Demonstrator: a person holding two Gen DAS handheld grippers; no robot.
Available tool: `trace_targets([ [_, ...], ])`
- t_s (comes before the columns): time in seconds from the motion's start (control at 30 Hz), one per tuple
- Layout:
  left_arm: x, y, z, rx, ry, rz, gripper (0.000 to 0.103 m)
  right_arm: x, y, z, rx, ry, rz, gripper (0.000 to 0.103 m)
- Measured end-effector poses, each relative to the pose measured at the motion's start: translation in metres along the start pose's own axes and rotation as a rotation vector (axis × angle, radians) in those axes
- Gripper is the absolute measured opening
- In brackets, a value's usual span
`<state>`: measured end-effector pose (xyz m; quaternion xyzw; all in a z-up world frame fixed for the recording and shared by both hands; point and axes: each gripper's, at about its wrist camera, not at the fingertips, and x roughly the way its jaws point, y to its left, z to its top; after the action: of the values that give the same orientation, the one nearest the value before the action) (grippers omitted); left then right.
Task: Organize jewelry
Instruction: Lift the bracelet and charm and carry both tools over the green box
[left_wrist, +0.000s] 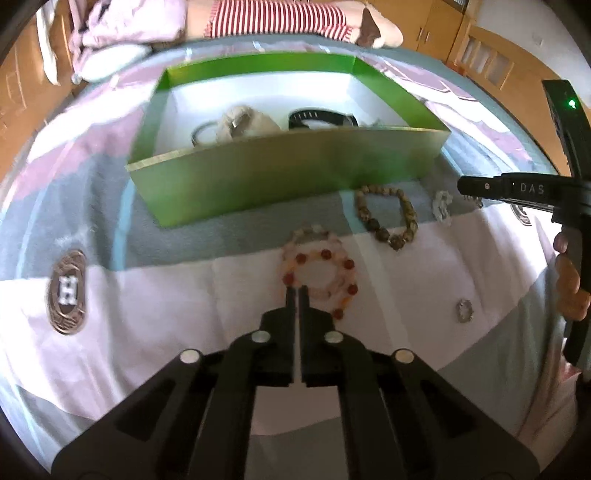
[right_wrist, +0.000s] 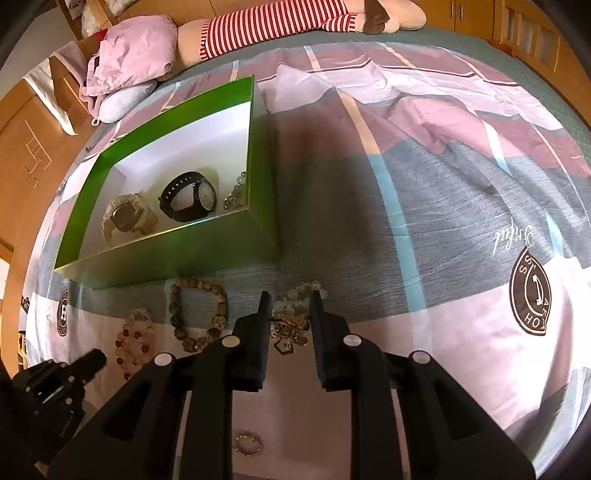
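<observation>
The gold chain (right_wrist: 290, 325) is lying on the bed (right_wrist: 424, 206), between the spread right claw (right_wrist: 289, 301). The left claw (left_wrist: 297, 291), pressed together, is touching the red bracelet (left_wrist: 319, 273). Next: pinching, lifting into the box (right_wrist: 177, 254).

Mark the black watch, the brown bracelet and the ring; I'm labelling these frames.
black watch (right_wrist: 205, 195): right wrist view, on its pale dial.
brown bracelet (left_wrist: 384, 233): left wrist view, on a bottom bead.
ring (right_wrist: 248, 444): right wrist view, on its band.
</observation>
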<state>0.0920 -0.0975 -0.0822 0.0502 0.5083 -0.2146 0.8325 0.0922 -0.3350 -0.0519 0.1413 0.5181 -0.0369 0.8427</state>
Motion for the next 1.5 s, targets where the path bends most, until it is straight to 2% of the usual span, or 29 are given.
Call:
trace_targets([
  [0.03,0.002,0.001,0.0,-0.01,0.001,-0.007,0.027,0.0,0.001,0.0,-0.004,0.002,0.0,0.021],
  [0.07,0.006,0.003,0.0,-0.025,0.002,-0.001,0.035,0.0,0.001,-0.001,-0.006,0.004,-0.001,0.021],
  [0.1,0.008,0.005,0.001,-0.033,0.004,0.004,0.042,0.001,0.001,-0.001,-0.007,0.006,-0.002,0.021],
  [0.13,0.011,0.005,0.0,-0.037,0.01,0.008,0.042,0.001,0.002,-0.002,-0.008,0.009,-0.001,0.021],
  [0.2,0.019,0.007,-0.001,-0.048,0.032,0.011,0.038,0.002,0.002,-0.001,-0.009,0.011,0.0,0.021],
  [0.23,0.021,0.007,-0.002,-0.046,0.041,0.009,0.022,0.002,0.002,-0.001,-0.01,0.011,0.001,0.021],
  [0.27,0.026,0.006,-0.004,-0.036,0.052,0.017,0.016,0.002,0.003,0.0,-0.012,0.01,0.001,0.021],
  [0.43,0.024,0.004,-0.006,-0.02,0.029,0.037,0.007,0.004,0.003,0.0,-0.013,0.013,0.002,0.021],
  [0.57,0.013,0.009,-0.008,-0.038,-0.005,0.033,0.007,0.003,0.002,0.0,-0.005,0.011,0.006,0.021],
  [0.83,-0.04,0.004,-0.002,0.001,-0.094,0.022,0.007,-0.003,0.001,0.001,-0.002,0.0,0.023,0.021],
  [1.0,-0.063,0.0,0.007,0.042,-0.131,0.065,0.007,-0.009,-0.006,0.002,0.036,0.005,0.072,0.021],
  [1.2,-0.067,0.008,0.017,0.046,-0.123,0.085,0.007,-0.017,-0.011,0.002,0.056,0.003,0.096,0.021],
  [1.37,-0.07,0.009,0.026,0.039,-0.134,0.071,0.007,-0.024,-0.017,-0.002,0.111,0.028,0.178,0.021],
  [1.5,-0.082,0.01,0.035,0.039,-0.163,0.051,0.007,-0.044,-0.011,-0.001,0.098,-0.012,0.181,0.021],
])
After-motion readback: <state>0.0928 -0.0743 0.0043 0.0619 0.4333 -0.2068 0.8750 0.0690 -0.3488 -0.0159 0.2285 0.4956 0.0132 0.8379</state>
